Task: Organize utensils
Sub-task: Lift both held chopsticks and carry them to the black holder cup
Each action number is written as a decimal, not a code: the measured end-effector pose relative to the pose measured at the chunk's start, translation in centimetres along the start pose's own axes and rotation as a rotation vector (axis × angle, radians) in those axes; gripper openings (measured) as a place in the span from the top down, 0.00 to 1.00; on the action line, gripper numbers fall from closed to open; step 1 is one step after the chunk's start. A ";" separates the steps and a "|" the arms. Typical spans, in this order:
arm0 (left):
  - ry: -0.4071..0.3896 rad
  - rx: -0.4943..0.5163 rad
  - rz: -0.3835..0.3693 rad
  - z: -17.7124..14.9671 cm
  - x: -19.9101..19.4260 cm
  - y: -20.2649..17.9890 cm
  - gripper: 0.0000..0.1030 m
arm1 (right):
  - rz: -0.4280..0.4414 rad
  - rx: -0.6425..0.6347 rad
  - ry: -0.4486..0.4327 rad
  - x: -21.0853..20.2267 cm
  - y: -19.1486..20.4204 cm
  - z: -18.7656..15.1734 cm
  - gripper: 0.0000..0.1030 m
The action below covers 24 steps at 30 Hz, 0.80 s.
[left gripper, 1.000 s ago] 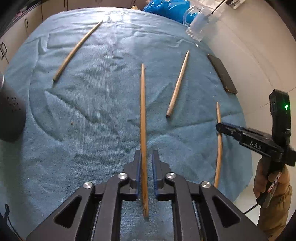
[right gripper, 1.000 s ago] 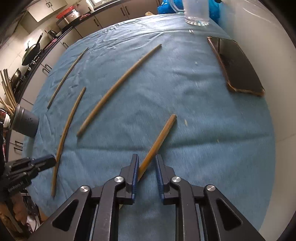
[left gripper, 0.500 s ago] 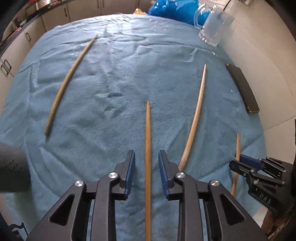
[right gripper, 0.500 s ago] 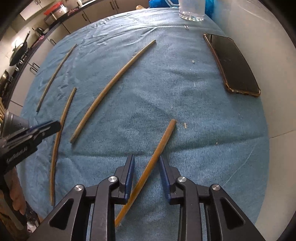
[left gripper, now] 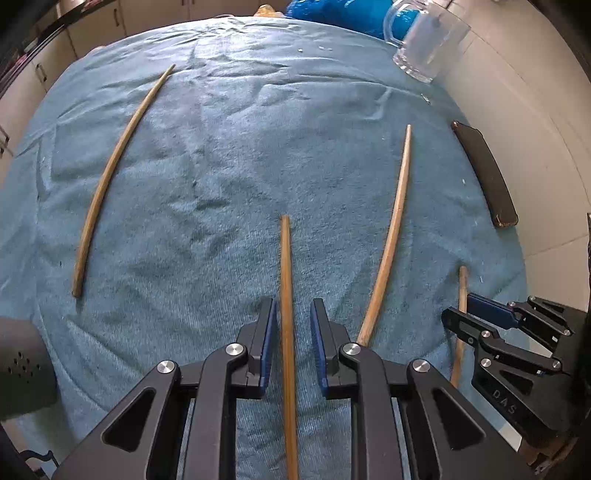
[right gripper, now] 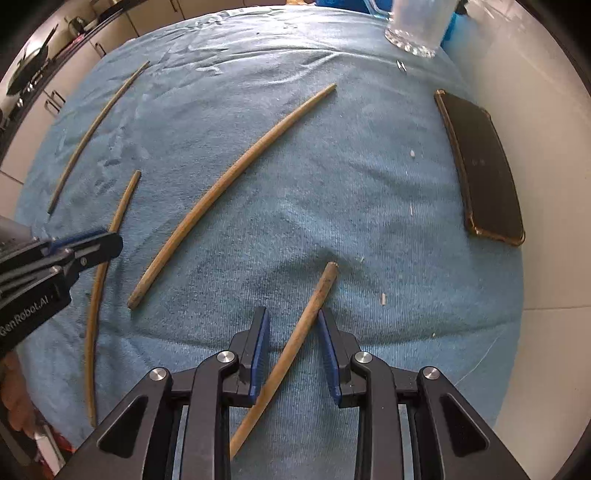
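Straddling one chopstick each: the left gripper (left gripper: pixel 293 321) stands apart around a straight chopstick (left gripper: pixel 286 295), untouched, while the right gripper (right gripper: pixel 291 328), just narrowing, brackets a slanted chopstick (right gripper: pixel 310 314); contact unclear. Beyond lie two more chopsticks (right gripper: pixel 236 173) on the blue towel (right gripper: pixel 369 229).

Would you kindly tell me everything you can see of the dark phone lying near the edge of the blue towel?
The phone is a flat, dark slab with a glossy black face, set in a thin brownish case whose rim looks worn at the corners. It lies face up and flat on the blue towel, at its right edge beside the white surface, with its long side running towards the glass mug. Nothing but the towel touches it; the chopsticks and both tongs are well clear of it. The screen is unlit.
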<state>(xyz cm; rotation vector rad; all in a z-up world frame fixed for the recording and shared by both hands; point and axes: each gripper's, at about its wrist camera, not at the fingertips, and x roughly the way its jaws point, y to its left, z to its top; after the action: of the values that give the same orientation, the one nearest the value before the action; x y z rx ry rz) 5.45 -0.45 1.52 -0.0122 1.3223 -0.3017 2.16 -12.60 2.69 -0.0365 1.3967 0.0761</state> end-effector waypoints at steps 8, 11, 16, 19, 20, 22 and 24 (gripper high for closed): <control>-0.106 -0.010 -0.019 -2.3 -1.9 0.0 0.94 | -0.034 -0.102 -0.140 -0.8 2.6 -1.6 0.93; -0.187 -0.001 -0.048 -4.6 -4.8 -0.2 0.94 | 0.050 -0.052 -0.205 -1.9 2.2 -2.8 0.93; -0.350 0.006 -0.088 -8.8 -9.9 -0.1 0.94 | 0.146 -0.018 -0.335 -4.9 2.4 -5.3 0.93; -0.433 -0.010 -0.080 -10.5 -12.1 0.4 0.94 | 0.178 -0.015 -0.419 -7.4 2.4 -7.1 0.93; -0.464 -0.017 -0.076 -11.2 -12.8 0.6 0.94 | 0.176 -0.017 -0.443 -7.9 2.6 -7.4 0.93; -0.513 -0.036 -0.081 -12.5 -14.1 0.9 0.94 | 0.175 -0.029 -0.493 -9.6 3.3 -8.6 0.93; -0.560 -0.046 -0.087 -13.8 -15.4 1.3 0.94 | 0.184 -0.038 -0.533 -10.7 3.8 -9.1 0.93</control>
<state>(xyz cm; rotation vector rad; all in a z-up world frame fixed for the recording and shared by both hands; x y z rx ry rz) -10.70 6.49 12.50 -0.1812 0.7728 -0.3128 -8.88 -9.76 11.72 0.0765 0.8630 0.2471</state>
